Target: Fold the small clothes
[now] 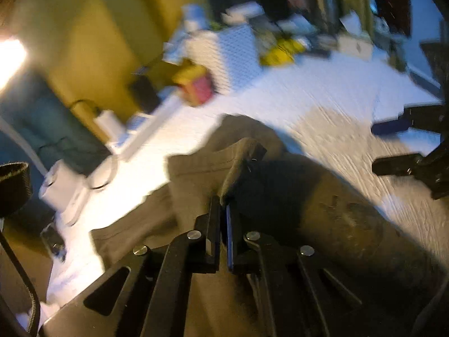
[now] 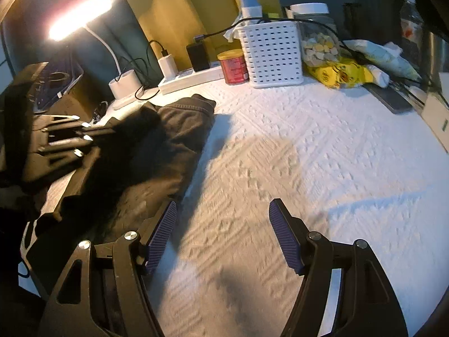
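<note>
A dark olive-brown garment (image 1: 294, 196) lies crumpled on the white textured cover (image 2: 308, 154). In the right wrist view the garment (image 2: 179, 129) is at the left. My left gripper (image 1: 223, 206) is shut on a raised fold of the garment's edge, which stands up from between the closed tips. My right gripper (image 2: 223, 204) stands open over bare cover just right of the garment, its left pad (image 2: 162, 233) beside the cloth's edge and nothing between the pads. In the blurred left wrist view the right gripper (image 1: 376, 146) shows at the far right, open.
Along the back stand a white perforated basket (image 2: 272, 53), a red tin (image 2: 233, 67), a power strip (image 2: 190, 80) with chargers and cables, a lit lamp (image 2: 81, 16), a jar (image 2: 317, 36) and a yellow bag (image 2: 336, 74). A dark flat device (image 2: 393, 98) lies at right.
</note>
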The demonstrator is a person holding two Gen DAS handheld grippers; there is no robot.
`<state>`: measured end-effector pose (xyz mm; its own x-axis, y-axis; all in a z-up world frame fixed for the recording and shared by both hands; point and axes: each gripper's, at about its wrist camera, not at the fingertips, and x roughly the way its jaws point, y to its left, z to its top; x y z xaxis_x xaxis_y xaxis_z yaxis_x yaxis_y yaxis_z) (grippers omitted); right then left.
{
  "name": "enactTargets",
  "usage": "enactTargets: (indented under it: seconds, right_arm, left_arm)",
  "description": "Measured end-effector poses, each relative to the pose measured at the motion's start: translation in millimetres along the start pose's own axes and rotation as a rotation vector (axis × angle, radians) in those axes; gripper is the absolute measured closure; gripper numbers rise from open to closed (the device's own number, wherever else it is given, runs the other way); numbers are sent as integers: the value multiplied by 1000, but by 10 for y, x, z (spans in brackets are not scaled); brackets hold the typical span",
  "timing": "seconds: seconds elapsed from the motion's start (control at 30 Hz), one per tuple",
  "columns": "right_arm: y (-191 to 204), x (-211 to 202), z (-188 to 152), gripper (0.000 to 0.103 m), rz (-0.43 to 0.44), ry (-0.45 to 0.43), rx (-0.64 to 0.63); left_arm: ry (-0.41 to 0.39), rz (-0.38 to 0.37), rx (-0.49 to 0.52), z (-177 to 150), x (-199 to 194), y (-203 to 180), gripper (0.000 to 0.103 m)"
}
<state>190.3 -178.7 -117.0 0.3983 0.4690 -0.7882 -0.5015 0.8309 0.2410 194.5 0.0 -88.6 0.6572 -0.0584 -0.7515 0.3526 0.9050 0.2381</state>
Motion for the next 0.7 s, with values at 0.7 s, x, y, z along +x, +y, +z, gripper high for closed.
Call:
enactTargets:
  seconds: [0.7]
  right_arm:
    - [307, 1103, 900, 31, 43, 43, -22]
  left_arm:
    - [-52, -29, -449, -817, 52, 1516, 102]
